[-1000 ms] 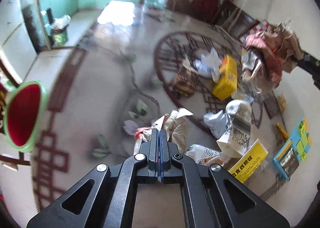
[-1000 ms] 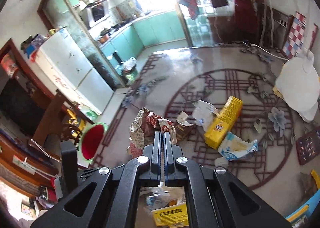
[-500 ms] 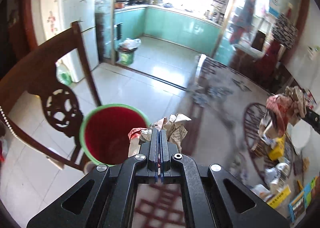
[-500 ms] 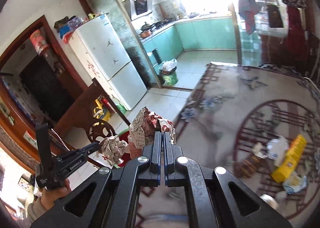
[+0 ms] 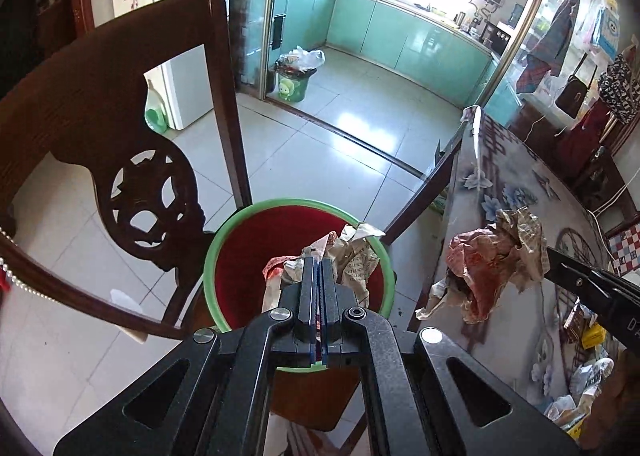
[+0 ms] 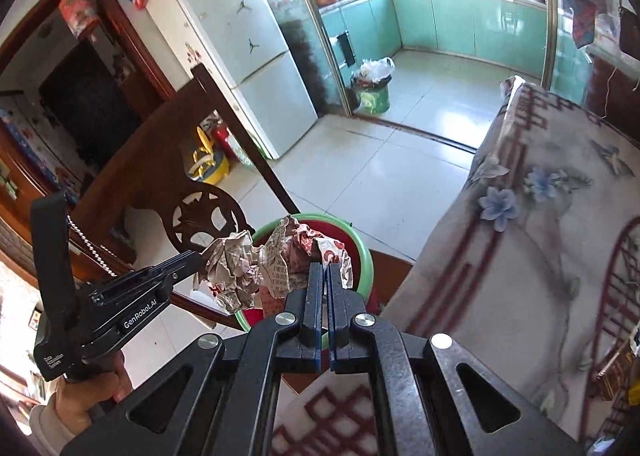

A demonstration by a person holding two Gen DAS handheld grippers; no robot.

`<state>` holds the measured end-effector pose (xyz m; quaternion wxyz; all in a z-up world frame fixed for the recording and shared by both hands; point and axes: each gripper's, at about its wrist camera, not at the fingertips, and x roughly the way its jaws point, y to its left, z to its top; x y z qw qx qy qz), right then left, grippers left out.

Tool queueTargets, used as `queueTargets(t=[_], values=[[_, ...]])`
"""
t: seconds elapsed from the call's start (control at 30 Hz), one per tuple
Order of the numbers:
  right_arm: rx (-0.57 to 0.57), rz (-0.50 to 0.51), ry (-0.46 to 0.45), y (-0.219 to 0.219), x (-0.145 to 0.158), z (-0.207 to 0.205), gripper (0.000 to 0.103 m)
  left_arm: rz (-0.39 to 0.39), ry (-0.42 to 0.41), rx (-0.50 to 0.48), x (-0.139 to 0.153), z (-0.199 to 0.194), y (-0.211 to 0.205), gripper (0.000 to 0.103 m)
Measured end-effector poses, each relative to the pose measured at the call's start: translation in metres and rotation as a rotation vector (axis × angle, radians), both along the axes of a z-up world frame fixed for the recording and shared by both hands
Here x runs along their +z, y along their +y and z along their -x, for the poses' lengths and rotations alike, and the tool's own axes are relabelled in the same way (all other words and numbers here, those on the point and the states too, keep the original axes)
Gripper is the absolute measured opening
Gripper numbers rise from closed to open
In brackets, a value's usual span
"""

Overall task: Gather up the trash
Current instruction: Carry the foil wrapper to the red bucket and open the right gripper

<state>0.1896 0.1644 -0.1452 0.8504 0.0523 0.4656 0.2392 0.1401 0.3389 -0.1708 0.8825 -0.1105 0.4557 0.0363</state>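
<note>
Both claws are showing black frames, silver screws, blue pads; left claw (image 6: 200, 260) bearing white "GenRobot.AI"; hand (image 6: 86, 396) showing a pale cuff.

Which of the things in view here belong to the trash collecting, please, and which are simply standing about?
Part of the job:
- left gripper, shut on a crumpled wrapper
- right gripper, shut on a second crumpled wrapper
- red bin with green rim

Just there:
- wooden chair
- fridge
- kitchen bin
- patterned tablecloth

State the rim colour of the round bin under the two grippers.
Green rim, dark red inside; clearest in the left wrist view.
</note>
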Motion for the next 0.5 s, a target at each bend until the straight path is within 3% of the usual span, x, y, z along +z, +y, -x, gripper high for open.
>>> queueTargets(t=[0.3,0.33,0.37,0.4,0.43,0.5], values=[[0.021,0.014,0.041,0.022,-0.016,-0.015,0.002,0.002,0.045,0.014,-0.017,-0.013,0.017,0.001],[0.023,0.006,0.046,0.024,-0.018,-0.018,0.002,-0.007,0.05,0.018,-0.018,-0.014,0.017,0.014],[0.024,-0.007,0.05,0.023,-0.019,-0.018,0.002,-0.014,0.044,0.024,-0.017,-0.014,0.017,0.045],[0.026,-0.027,0.05,0.024,-0.019,-0.018,0.002,-0.019,0.032,0.032,-0.015,-0.013,0.019,0.064],[0.031,-0.048,0.045,0.025,-0.02,-0.018,0.002,-0.024,0.013,0.044,-0.013,-0.011,0.02,0.094],[0.044,-0.042,0.016,0.028,-0.019,-0.017,0.002,-0.038,-0.036,0.067,-0.003,-0.005,0.021,0.097]])
